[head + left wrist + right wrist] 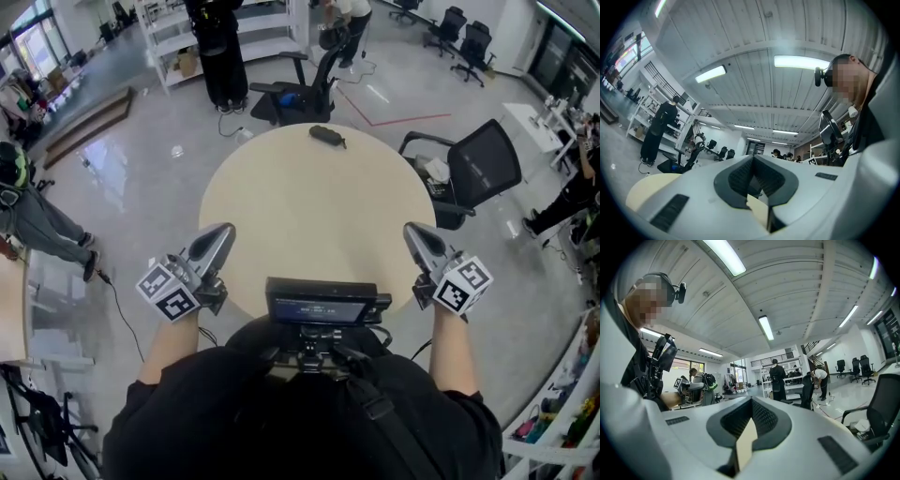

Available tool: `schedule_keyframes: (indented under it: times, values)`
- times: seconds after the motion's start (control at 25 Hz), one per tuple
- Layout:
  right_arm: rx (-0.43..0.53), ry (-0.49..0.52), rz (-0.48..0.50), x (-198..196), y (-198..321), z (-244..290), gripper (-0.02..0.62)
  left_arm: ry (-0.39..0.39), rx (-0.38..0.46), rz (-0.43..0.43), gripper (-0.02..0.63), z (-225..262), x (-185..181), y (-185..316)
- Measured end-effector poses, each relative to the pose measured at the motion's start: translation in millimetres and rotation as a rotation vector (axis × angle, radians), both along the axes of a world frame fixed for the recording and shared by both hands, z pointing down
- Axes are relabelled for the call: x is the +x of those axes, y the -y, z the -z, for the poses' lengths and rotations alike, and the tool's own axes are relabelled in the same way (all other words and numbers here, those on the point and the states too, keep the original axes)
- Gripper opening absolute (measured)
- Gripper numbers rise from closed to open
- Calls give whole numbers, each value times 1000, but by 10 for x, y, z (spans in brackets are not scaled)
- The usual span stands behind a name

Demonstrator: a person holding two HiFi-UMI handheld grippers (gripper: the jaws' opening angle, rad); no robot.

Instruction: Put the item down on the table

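Observation:
A small dark item [328,136] lies on the far edge of the round beige table [309,216], with nothing touching it. My left gripper [223,232] hovers at the table's near left edge, tilted upward, its jaws together and nothing between them. My right gripper [411,231] mirrors it at the near right edge, also shut and holding nothing. In the left gripper view the left gripper [753,159] points toward the ceiling, and only a sliver of the table shows below the jaws. The right gripper [751,401] looks the same in its own view.
A black office chair [483,169] stands right of the table and another chair [300,89] stands beyond its far edge. A person [220,47] stands by white shelves at the back. Someone else sits at the far left [28,216]. A chest-mounted device [323,305] overhangs the near edge.

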State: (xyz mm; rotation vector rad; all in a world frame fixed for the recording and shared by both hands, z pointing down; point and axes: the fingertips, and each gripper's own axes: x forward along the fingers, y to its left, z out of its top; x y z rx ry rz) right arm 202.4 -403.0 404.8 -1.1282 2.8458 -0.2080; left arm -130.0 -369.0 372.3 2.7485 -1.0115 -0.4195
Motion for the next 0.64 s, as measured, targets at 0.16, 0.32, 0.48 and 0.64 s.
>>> schedule_keyframes:
  times: [0.16,0.32,0.48,0.64]
  values:
    - [17,-11,-15,29,-36,71,5,-7,0,-11,2,7,-2,26]
    - [25,-25,-18,1,-43,106,5,-19,3,-20,2,4,-31,50]
    - [36,-26,-22,-75,-18,151,5,-20,1,-26,2,-2,-120,84]
    - [37,-29,-24,-166,6,172,5,-23,-4,-28,2,-4,-236,110]
